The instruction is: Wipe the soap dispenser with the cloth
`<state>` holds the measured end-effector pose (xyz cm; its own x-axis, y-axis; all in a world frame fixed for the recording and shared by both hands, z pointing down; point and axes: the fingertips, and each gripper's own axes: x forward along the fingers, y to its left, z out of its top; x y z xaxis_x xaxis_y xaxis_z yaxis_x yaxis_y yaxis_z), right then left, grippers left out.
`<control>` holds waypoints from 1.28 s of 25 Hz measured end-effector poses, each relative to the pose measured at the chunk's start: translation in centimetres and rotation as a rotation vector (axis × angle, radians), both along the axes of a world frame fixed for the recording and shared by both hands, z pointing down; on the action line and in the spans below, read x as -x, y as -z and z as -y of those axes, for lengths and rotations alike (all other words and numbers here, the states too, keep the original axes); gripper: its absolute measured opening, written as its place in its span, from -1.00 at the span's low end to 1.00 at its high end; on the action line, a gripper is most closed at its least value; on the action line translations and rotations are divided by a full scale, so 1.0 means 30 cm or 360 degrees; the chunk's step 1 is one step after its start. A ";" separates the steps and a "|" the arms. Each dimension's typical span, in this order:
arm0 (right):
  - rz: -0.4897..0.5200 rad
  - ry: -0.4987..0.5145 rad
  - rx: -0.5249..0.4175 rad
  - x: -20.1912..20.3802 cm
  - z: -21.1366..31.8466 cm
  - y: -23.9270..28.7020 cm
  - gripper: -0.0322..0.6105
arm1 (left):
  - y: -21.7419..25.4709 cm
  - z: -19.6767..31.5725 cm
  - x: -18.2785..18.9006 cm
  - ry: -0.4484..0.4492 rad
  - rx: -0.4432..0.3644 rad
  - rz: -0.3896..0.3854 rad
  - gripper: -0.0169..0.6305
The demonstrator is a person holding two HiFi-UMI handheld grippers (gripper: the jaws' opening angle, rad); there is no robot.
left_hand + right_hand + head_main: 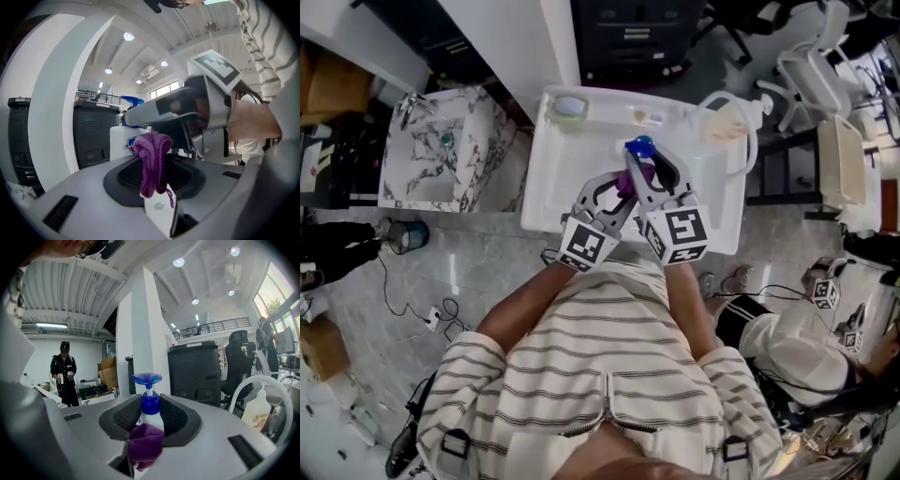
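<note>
A white soap dispenser (639, 148) with a blue pump top stands upright on the white table (558, 202). My right gripper (647, 167) is shut on its body; in the right gripper view the dispenser (149, 404) sits between the two dark pads. My left gripper (622, 190) is shut on a purple cloth (627, 180), which hangs bunched from the jaws (152, 161). The cloth (145, 444) lies against the near lower side of the dispenser (121, 140), beside the right gripper (206, 112). The dispenser's lower part is hidden behind the cloth and grippers.
A green-lidded jar (569, 108) and a white handled jug (727, 122) stand at the table's far side. A marble-pattern basin (441, 150) is to the left. A seated person (787, 347) is at lower right. Another person (64, 373) stands in the background.
</note>
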<state>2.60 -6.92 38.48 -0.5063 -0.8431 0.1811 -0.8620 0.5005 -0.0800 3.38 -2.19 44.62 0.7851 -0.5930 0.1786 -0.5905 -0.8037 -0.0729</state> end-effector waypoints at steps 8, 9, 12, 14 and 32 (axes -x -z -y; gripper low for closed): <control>0.0011 -0.0008 -0.0010 -0.009 -0.004 0.032 -0.49 | -0.022 0.014 -0.009 -0.0021 0.0057 -0.0009 -0.59; 0.0014 -0.0008 -0.0012 -0.008 -0.007 0.036 -0.49 | -0.026 0.014 -0.010 -0.0023 0.0062 -0.0008 -0.59; 0.0019 -0.0008 -0.0014 -0.008 -0.012 0.044 -0.48 | -0.041 0.016 -0.011 -0.0024 0.0078 -0.0004 -0.59; 0.0026 -0.0008 -0.0011 -0.012 -0.013 0.048 -0.48 | -0.050 0.016 -0.010 -0.0019 0.0093 -0.0003 -0.59; 0.0057 -0.0019 -0.0015 -0.043 -0.016 0.062 -0.48 | -0.066 0.028 0.088 0.0080 0.0115 0.0040 -0.59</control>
<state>3.91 -6.43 36.63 -0.5020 -0.8509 0.1550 -0.8647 0.4908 -0.1065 0.74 -3.04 46.59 0.7493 -0.6166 0.2415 -0.6291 -0.7767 -0.0310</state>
